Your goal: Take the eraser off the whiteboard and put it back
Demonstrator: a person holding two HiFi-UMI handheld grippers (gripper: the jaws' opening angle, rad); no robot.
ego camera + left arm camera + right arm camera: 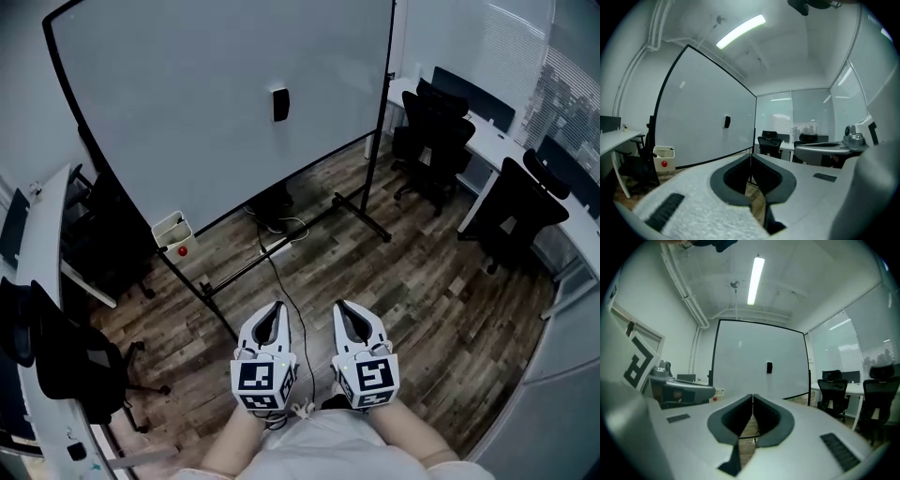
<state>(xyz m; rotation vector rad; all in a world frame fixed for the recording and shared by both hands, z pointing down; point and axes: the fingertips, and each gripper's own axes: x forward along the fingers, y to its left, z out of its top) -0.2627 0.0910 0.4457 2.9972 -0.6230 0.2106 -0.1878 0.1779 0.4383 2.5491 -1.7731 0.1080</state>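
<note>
L gripper (pixel 276 307) above wood floor (pixel 422 300) (office)

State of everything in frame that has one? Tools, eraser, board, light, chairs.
left tool: shut, nothing between the jaws.
right tool: shut, nothing between the jaws.
eraser: stuck on the whiteboard, untouched, well away from both tools.
whiteboard: upright on its stand, no writing visible.
ceiling light: on.
office chairs: unoccupied.
</note>
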